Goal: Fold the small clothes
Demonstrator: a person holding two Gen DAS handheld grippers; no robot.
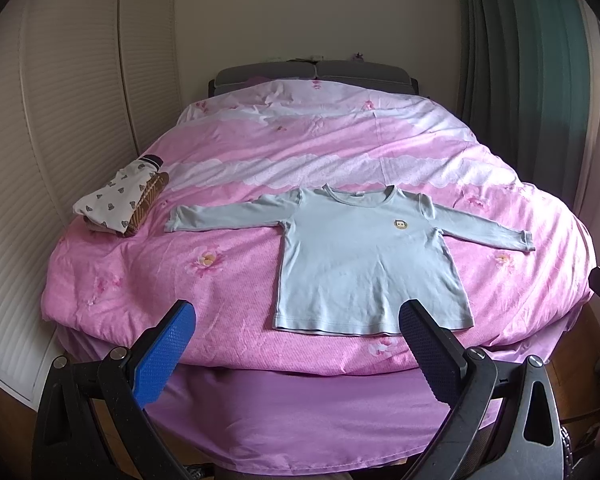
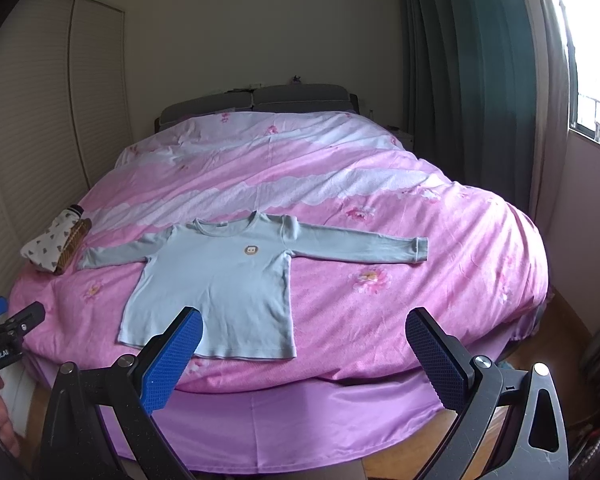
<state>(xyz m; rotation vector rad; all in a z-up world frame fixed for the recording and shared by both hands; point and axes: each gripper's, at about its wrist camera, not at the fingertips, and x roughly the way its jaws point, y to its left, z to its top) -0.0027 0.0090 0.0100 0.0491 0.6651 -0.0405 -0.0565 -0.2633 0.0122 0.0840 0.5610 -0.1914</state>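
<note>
Right gripper is hanging at the foot of the bed with its jaws spread wide, nothing between them. The light blue long-sleeve shirt lies flat and face up on the pink duvet, ahead and to the left of the claw; its hem sits just past the left blue pad. Both sleeves are stretched straight out, the right one reaching across ahead of the gap. Further left, by the other cuff, there's a little stack of folded clothes. The other gripper pokes in at the far left edge. Teal curtain off to the far right.
</note>
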